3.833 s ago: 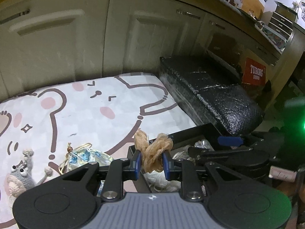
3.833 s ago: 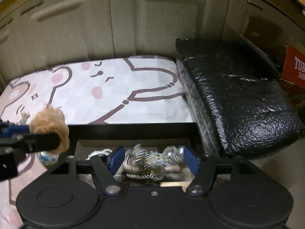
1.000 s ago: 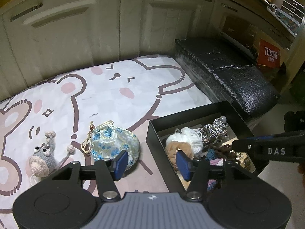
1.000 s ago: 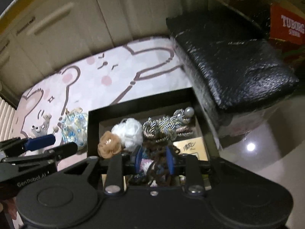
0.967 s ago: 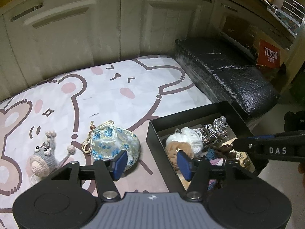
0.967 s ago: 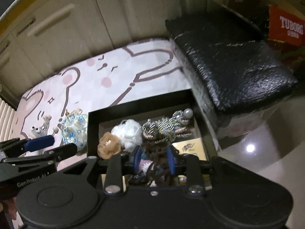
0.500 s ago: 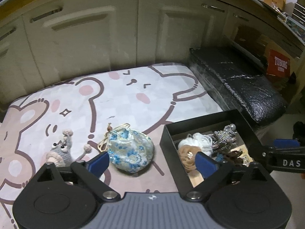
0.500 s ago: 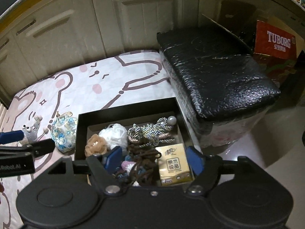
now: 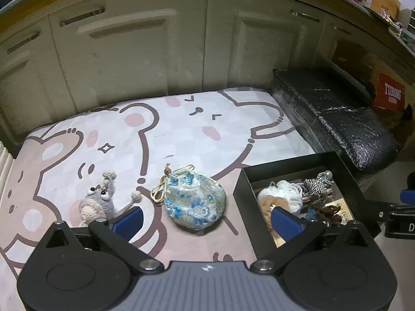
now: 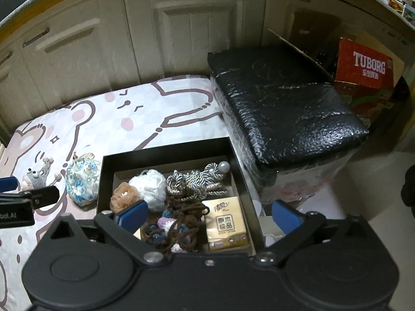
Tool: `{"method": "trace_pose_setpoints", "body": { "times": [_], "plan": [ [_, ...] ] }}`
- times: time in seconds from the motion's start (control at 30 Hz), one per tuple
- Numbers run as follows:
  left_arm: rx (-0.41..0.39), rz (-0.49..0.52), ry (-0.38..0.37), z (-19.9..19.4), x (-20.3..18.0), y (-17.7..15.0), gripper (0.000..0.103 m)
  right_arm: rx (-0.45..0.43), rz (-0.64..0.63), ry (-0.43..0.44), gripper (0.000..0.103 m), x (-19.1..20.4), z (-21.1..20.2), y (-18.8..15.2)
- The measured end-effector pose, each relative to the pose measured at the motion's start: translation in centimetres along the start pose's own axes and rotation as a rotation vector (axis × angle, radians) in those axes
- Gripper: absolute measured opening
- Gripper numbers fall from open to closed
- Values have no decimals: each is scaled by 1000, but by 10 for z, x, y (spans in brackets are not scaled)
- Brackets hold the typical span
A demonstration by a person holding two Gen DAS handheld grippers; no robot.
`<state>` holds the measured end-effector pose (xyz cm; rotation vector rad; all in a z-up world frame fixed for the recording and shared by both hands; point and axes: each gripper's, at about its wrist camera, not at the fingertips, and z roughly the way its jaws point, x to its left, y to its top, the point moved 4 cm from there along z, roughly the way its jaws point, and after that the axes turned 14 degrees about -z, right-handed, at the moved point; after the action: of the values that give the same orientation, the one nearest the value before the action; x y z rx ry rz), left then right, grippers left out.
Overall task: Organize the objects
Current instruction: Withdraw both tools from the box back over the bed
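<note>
Gaping emptier and wider, two tools [image 9: 206, 219] [image 10: 208, 213] over one black box [image 10: 166, 150], one floral pouch [image 9: 194, 202], one crocheted snail [image 9: 97, 203].

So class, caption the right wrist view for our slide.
Open right tool hangs above the black box of yarn bits and tissue pack.

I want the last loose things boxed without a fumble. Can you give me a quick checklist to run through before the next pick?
1. Left gripper empty, jaws opening: ok.
2. Right gripper empty, jaws opening: ok.
3. Floral pouch still outside the black box, lying free on the mat: ok to pick.
4. Crocheted snail also on the mat, apart from the pouch: ok.
5. Room in the box for the pouch: cannot tell; scrunchies and the tissue pack already fill much of it.
6. Earlier drops, tan scrunchie and striped scrunchie, inside the box: ok.
</note>
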<state>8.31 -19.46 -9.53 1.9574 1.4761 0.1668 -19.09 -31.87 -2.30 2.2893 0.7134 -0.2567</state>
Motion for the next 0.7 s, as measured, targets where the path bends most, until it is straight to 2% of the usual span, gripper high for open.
{"method": "trace_pose_setpoints", "body": {
  "times": [0.33, 0.7],
  "plan": [
    [-14, -36, 25, -8, 20, 3, 103, -17, -5, -6, 103, 9, -1, 4],
    [-37, -78, 66, -16, 59, 10, 103, -47, -37, 14, 103, 43, 4, 20]
  ]
}}
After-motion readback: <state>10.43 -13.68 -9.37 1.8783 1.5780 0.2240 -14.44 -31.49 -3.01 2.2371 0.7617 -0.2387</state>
